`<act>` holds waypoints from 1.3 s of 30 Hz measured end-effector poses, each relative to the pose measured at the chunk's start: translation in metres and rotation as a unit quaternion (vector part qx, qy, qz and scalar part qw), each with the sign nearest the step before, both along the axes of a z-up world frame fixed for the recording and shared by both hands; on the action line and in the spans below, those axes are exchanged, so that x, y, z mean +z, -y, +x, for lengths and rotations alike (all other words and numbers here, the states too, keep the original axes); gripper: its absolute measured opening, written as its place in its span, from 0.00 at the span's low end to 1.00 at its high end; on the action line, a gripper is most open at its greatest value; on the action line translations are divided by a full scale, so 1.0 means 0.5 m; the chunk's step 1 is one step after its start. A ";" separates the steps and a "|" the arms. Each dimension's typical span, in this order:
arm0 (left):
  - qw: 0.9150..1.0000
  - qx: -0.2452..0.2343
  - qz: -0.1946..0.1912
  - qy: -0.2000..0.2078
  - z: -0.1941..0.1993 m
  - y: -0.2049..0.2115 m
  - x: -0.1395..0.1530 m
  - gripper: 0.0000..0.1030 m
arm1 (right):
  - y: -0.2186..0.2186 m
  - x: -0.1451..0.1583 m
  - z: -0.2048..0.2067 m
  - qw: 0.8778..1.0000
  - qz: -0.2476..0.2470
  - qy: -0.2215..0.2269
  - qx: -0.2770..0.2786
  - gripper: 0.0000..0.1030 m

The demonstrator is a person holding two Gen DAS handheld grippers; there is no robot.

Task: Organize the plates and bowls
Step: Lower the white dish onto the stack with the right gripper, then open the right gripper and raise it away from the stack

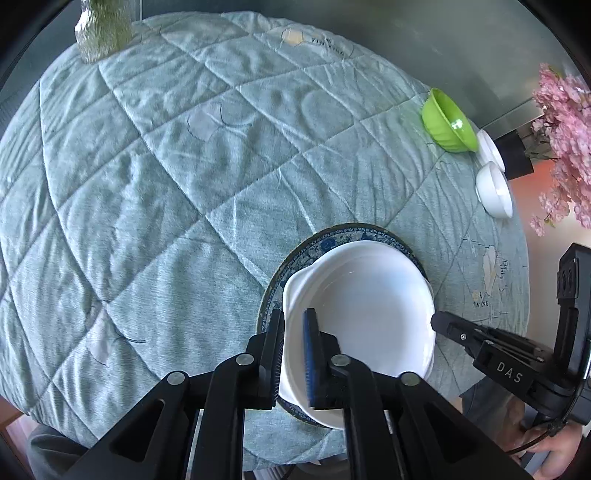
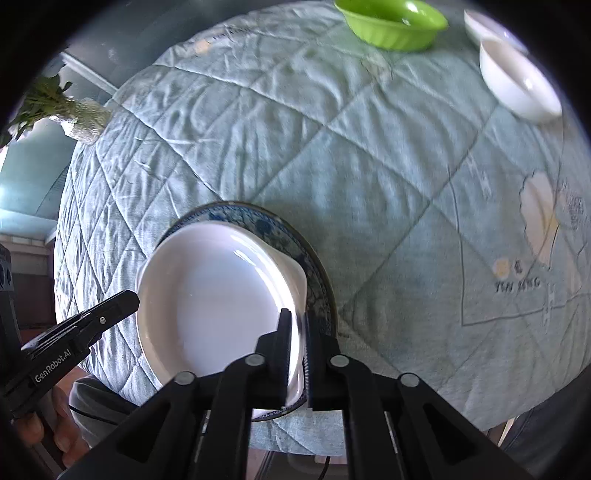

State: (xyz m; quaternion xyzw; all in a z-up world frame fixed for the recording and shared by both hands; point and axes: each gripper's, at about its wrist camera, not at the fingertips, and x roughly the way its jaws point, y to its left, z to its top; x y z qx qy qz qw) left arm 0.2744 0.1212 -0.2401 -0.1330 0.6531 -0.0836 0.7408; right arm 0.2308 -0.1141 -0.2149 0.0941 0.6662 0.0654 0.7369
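A round table covered by a pale teal quilted cloth (image 1: 192,155) fills most of the room in front of me. Its broad middle and far side lie bare, leaving open space for moving things across. The dishes sit near the edges.

At the near edge lies one large round plate with a blue-patterned rim (image 1: 334,236), its near rim close to where the cloth drops off. On top of it rests one white scalloped-rim plate (image 1: 369,302), shifted a little toward the near side, so the patterned rim shows mostly on the far side.

Along the right far edge stand three bowls: one bright green plastic bowl (image 1: 448,123) and two small white bowls (image 1: 495,190), just beside one another, the white pair close to the cloth's border. Beyond them hangs a spray of pink blossoms (image 1: 565,136). At the opposite far edge stands one textured glass vase (image 1: 101,31) holding green stems.

Two black grippers meet the white plate from opposite sides. The left gripper (image 1: 293,349) straddles the plate's left rim, with a narrow gap showing between the blue pad and the rim. The right gripper (image 2: 295,349) straddles the right rim, its jaws narrow, a sliver of gap beside the plate edge. A hand (image 2: 44,432) grasps the left tool's handle.
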 end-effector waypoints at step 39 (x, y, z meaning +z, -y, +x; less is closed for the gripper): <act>0.950 -0.004 0.143 0.276 -0.476 0.202 0.446 0.94 | 0.115 0.352 -0.389 0.963 -0.119 0.241 0.005 0.25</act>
